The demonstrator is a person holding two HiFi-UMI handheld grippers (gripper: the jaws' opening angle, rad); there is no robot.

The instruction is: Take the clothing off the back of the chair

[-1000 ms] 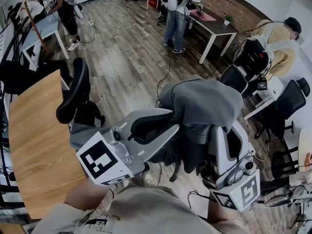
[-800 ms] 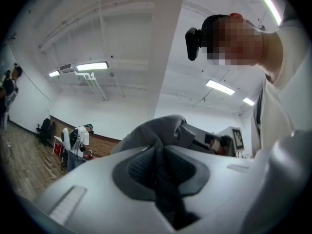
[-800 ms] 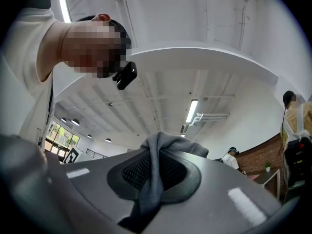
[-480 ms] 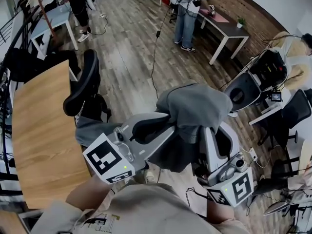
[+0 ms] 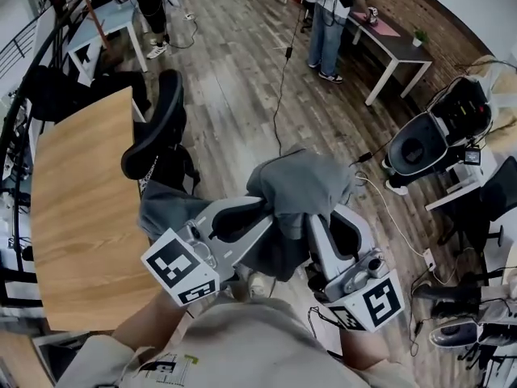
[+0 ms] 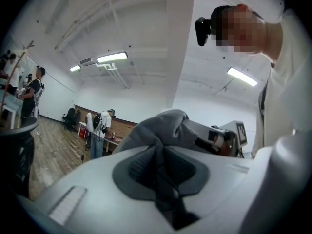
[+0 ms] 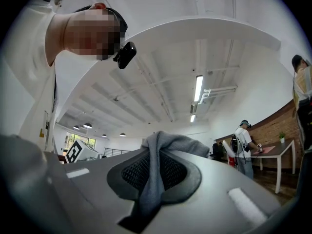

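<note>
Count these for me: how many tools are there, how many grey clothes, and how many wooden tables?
Tools: 2 (left tool, right tool)
Grey clothing: 1, pinched by both tools
Wooden table: 1
Total: 4

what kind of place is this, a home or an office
Most likely a shared office or lab workspace: a wooden desk with a black office chair beside it, and a dark-topped table by a brick wall.
</note>
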